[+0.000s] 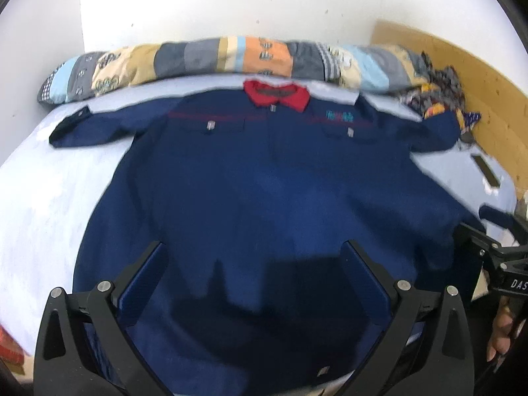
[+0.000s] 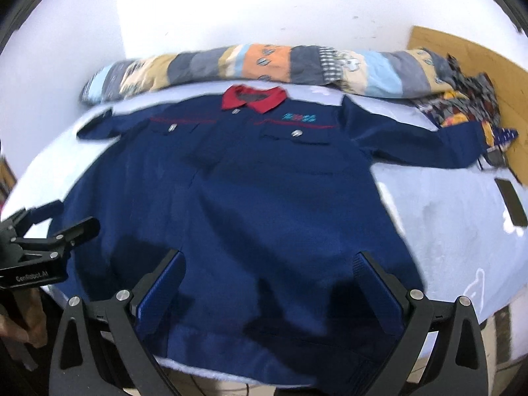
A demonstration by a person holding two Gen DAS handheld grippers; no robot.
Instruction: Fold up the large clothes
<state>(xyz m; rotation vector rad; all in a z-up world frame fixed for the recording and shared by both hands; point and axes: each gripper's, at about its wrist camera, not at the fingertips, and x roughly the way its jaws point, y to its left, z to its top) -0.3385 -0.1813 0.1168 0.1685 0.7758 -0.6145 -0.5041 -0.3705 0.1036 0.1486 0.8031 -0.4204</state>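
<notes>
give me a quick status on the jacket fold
Left gripper and right gripper both open, hovering over the hem. Navy jacket spread flat on the bed, sleeves out, unfolded. Dark phone lies clear of the right sleeve.

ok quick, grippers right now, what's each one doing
left gripper: open, holding nothing, over the navy jacket hem.
right gripper: open, holding nothing, over the same hem.

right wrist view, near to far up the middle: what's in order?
Right tool, open over the hem → navy jacket spread flat → its red collar → rolled patchwork quilt → white wall.
</notes>
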